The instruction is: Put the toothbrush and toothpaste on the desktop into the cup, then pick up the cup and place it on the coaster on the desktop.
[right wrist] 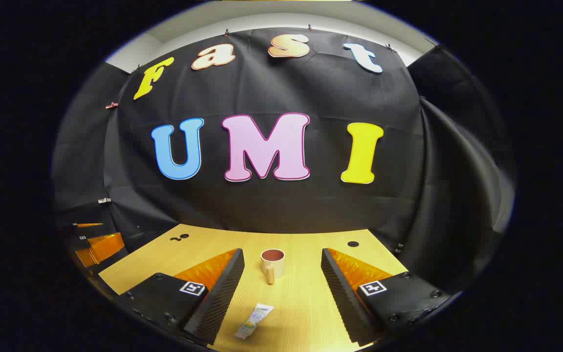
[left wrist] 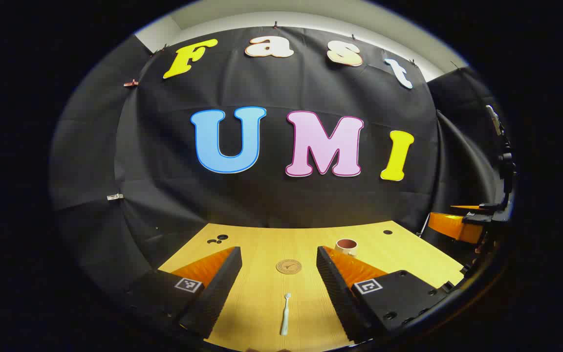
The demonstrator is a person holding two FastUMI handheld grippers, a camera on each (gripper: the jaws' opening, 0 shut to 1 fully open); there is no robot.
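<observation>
While both grippers are hanging wide open and empty, we're seeing the toothbrush point(left wrist: 285, 314) lying lengthwise between the left gripper point(left wrist: 278, 293) fingers, nearer than the toothpaste point(right wrist: 253, 321) by the right gripper point(right wrist: 281, 296).

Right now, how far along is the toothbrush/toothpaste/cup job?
Done: nothing. The toothbrush lies on the desktop and the toothpaste lies flat too, with the cup standing off the coaster. In hand: nothing; left gripper and right gripper are open. Left: both items into the cup, then the cup onto the coaster.
</observation>
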